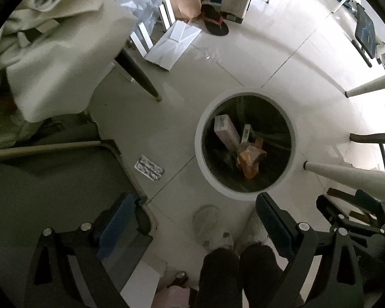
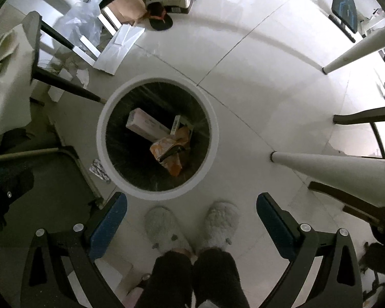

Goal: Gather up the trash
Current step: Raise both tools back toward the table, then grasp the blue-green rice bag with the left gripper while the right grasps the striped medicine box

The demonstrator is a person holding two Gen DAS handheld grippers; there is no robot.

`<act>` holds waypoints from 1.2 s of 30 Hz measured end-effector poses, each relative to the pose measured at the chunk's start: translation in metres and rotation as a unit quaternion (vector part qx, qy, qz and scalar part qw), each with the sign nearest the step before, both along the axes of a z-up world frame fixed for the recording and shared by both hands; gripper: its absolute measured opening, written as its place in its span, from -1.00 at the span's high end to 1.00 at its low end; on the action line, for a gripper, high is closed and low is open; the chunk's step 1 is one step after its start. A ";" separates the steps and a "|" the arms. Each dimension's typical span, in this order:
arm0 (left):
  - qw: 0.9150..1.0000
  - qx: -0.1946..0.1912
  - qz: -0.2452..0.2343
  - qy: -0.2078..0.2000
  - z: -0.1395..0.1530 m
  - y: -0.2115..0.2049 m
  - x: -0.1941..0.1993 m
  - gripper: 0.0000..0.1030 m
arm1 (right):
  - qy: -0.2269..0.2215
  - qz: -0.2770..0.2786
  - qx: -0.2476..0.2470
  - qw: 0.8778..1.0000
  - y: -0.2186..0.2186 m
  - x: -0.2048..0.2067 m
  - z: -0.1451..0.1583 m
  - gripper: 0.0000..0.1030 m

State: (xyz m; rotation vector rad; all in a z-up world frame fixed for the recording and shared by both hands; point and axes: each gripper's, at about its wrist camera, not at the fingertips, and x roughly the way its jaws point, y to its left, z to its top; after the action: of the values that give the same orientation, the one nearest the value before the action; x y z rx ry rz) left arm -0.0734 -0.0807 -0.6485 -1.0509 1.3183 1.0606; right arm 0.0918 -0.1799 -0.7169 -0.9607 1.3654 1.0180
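A round white-rimmed trash bin (image 1: 200,138) with a black liner stands on the floor; it also shows in the right wrist view (image 2: 101,133). Inside lie a pale carton (image 1: 225,131), a small white box (image 1: 246,133) and an orange wrapper (image 1: 250,159); the right wrist view shows the carton (image 2: 146,125) and wrapper (image 2: 170,151) too. A silver blister pack (image 1: 149,167) lies on the floor left of the bin, also seen by the right wrist (image 2: 99,170). My left gripper (image 1: 195,218) is open and empty above the floor. My right gripper (image 2: 192,215) is open and empty above the bin's near edge.
The person's slippers (image 2: 218,228) stand just before the bin. A chair with a cream cushion (image 1: 64,59) and dark legs is at the left. White table legs (image 2: 328,166) slant at the right. Flattened white card (image 1: 174,43), plastic wrap and boxes (image 2: 131,7) lie at the back.
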 end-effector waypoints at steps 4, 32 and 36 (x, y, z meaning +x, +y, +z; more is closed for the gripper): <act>1.000 0.001 -0.001 0.002 0.035 -0.014 -0.003 -0.89 | -0.002 0.000 -0.001 1.000 -0.012 -0.003 0.043 -0.98; 0.991 0.129 0.029 -0.007 0.342 0.017 0.047 -0.89 | 0.030 -0.061 0.078 0.995 0.039 0.092 0.401 -0.98; 0.991 0.125 0.037 -0.025 0.345 0.062 0.102 -0.89 | -0.019 -0.055 0.079 0.995 0.089 0.160 0.419 -0.98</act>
State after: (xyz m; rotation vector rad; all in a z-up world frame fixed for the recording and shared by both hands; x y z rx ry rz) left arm 0.0285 -0.0187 -0.3038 -0.9369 1.0805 1.2134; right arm 0.2513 -0.0912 -0.2977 -0.7761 1.2722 1.0023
